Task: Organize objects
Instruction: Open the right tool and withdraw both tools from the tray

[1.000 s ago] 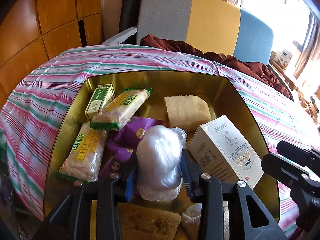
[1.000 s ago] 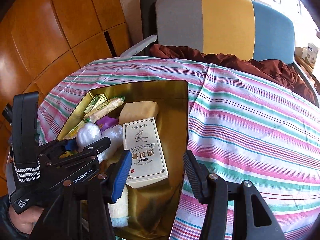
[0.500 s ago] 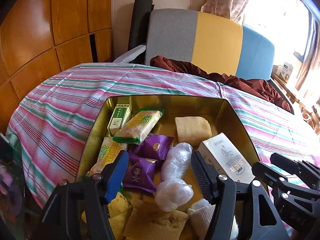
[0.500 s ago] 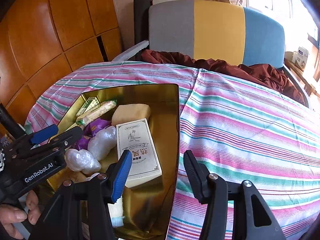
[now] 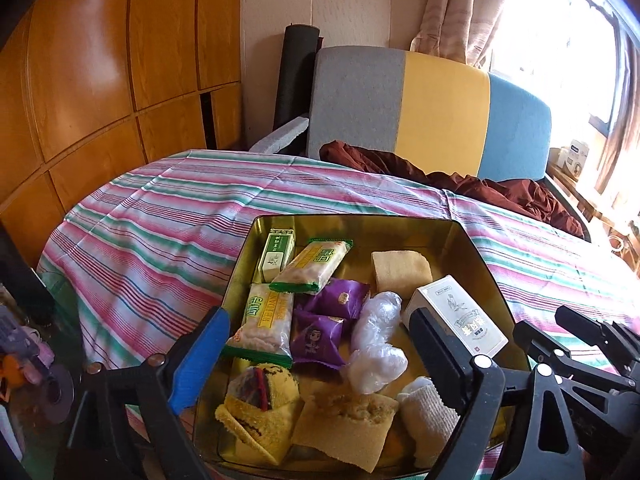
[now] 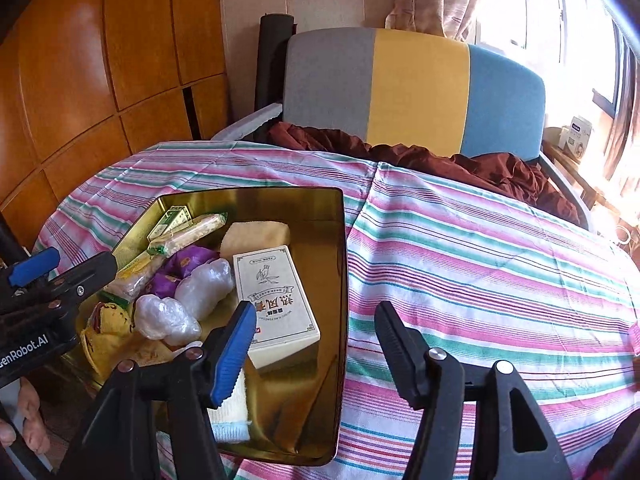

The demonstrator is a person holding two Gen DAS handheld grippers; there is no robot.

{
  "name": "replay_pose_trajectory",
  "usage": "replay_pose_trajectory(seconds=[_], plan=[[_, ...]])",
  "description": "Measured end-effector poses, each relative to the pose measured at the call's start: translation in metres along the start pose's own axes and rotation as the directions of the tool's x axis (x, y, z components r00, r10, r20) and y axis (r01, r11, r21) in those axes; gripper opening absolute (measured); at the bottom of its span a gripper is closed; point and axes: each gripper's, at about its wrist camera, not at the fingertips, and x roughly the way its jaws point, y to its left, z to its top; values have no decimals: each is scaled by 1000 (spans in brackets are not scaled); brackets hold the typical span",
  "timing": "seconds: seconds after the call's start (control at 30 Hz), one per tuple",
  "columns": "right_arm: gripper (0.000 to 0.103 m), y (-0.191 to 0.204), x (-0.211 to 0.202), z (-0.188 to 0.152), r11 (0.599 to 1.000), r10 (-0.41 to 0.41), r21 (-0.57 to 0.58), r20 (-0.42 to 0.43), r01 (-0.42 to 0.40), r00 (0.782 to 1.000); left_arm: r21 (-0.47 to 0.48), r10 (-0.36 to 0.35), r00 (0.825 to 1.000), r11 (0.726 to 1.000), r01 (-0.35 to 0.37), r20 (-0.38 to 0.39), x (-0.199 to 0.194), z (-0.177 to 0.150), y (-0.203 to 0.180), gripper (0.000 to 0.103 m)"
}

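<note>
A gold metal tin [image 5: 472, 240] [image 6: 338, 280] sits on the striped tablecloth and holds several items: a crumpled clear plastic bundle [image 5: 376, 344] [image 6: 188, 300], a white printed box [image 5: 460, 316] [image 6: 276, 300], snack bars [image 5: 308, 264], purple packets [image 5: 320, 320], yellow sponges [image 5: 400, 268], a white sock [image 5: 428, 408]. My left gripper [image 5: 320, 360] is open and empty, raised above the tin's near end. My right gripper [image 6: 316, 348] is open and empty over the tin's right rim. The left gripper [image 6: 60, 272] also shows in the right wrist view.
The striped tablecloth [image 6: 480, 264] spreads to the right of the tin. A grey, yellow and blue chair [image 5: 432, 112] with a dark red cloth [image 5: 460, 180] stands behind the table. Wooden panels [image 5: 100, 80] are at the left. Clutter [image 5: 24, 360] lies below the table's left edge.
My left gripper let go of the plastic bundle, opened wide and pulled back and up. The bundle now lies in the tin. The right gripper stayed open and drew back slightly.
</note>
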Motion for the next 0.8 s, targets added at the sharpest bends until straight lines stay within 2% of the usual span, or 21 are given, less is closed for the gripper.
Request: replay_pose_trajectory(seconds=[0.13, 0.47, 0.8], plan=[[62, 8, -2, -4, 1000, 3, -17, -5, -3, 1000, -1, 11, 1000, 1000, -11, 26, -14, -2, 6, 103], [62, 16, 0, -11, 1000, -24, -18, -28, 23, 999, -15, 0, 999, 1000, 0, 36, -28, -11, 12, 103], [62, 16, 6, -6, 1000, -9, -7, -42, 9, 999, -18, 59, 997, 998, -59, 44, -32, -14, 15, 103]])
